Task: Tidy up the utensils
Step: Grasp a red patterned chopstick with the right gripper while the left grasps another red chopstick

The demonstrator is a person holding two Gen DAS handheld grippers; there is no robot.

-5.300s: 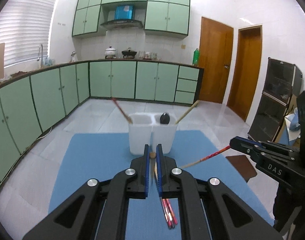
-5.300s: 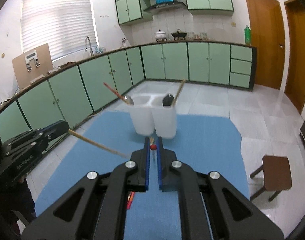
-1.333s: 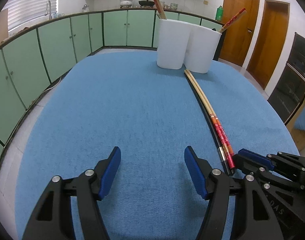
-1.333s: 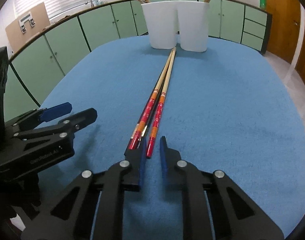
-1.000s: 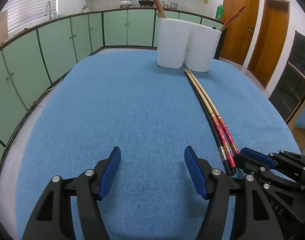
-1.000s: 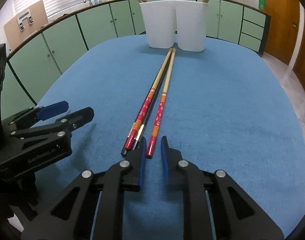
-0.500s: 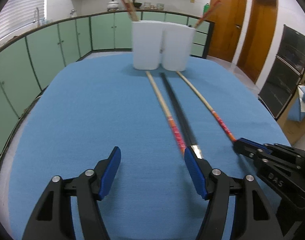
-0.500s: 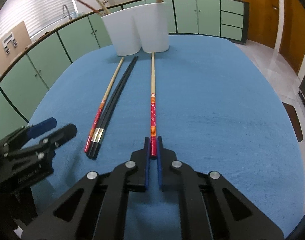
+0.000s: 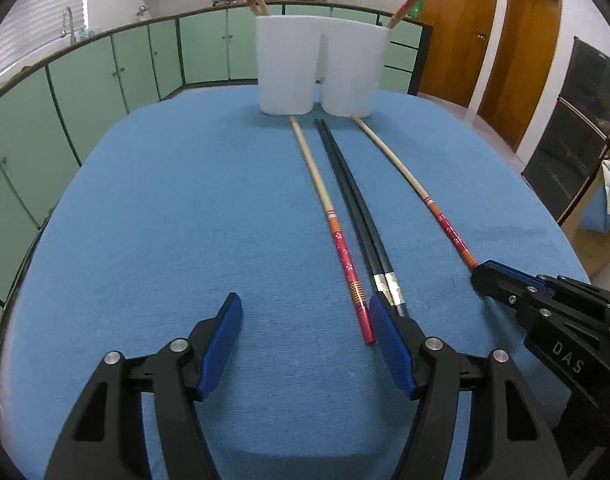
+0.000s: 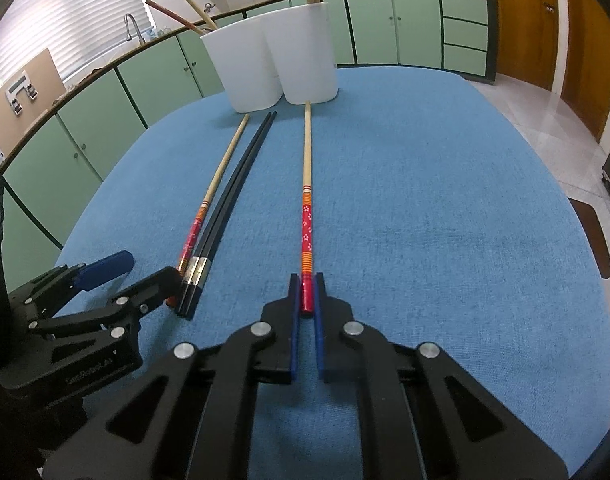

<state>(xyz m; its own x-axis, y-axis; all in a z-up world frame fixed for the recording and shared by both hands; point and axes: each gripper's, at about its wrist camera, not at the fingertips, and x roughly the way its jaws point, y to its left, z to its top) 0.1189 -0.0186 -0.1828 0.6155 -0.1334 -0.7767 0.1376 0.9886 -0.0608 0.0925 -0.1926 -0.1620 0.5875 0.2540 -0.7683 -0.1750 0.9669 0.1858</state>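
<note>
One red-ended chopstick [image 10: 307, 216] is pinched between right fingers [image 10: 293, 320]; left fingers [image 9: 224, 332] spread.

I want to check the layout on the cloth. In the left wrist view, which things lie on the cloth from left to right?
Red-ended chopstick → pair of black chopsticks → second red-ended chopstick, its near end in the right claw.
</note>
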